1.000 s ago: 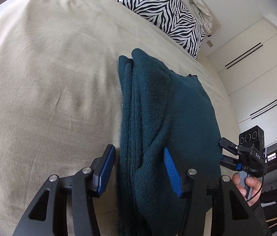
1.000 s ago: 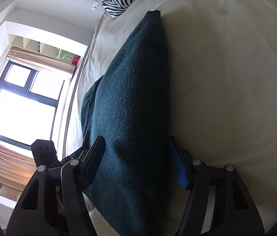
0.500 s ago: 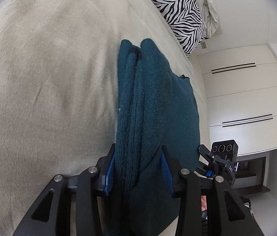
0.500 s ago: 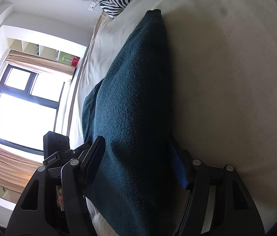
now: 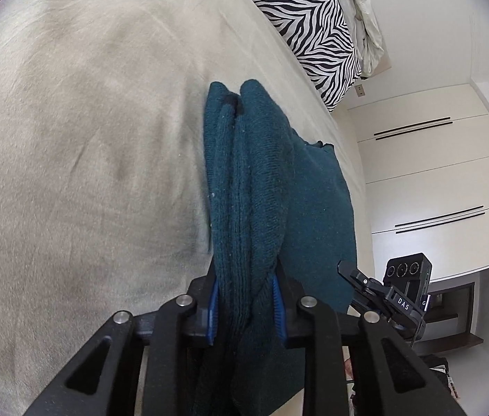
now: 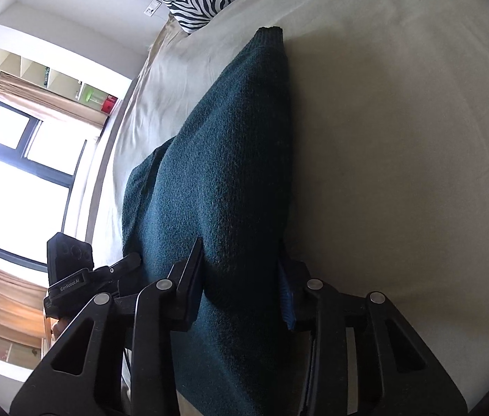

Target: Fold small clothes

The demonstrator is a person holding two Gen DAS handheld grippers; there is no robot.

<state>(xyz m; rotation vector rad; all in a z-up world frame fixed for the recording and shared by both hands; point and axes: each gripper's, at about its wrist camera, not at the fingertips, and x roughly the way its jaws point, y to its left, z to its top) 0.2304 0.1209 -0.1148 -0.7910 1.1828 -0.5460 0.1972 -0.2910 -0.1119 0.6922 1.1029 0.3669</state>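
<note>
A dark teal knitted garment (image 5: 272, 187) lies folded in a long strip on the beige bed (image 5: 81, 145). My left gripper (image 5: 246, 298) is at its near end, jaws closing, and the blue pads (image 5: 214, 298) squeeze a thick bunch of layers between them. In the right wrist view the same garment (image 6: 223, 173) runs away from me toward the pillow. My right gripper (image 6: 241, 287) is closing on its near edge, with fabric filling the gap and touching both fingers. Each gripper shows in the other's view: the right gripper (image 5: 383, 294) and the left gripper (image 6: 85, 277).
A zebra-striped pillow (image 5: 310, 24) and crumpled white bedding (image 5: 362, 10) sit at the head of the bed. White wardrobe doors (image 5: 428, 180) stand past the bed's right side. A bright window (image 6: 15, 176) and open shelves (image 6: 53, 76) are on the other side.
Both pairs of jaws have narrowed from wide apart onto the garment's near end. The left gripper came forward over the bunched layers and rolled slightly; the right one stayed in place.
</note>
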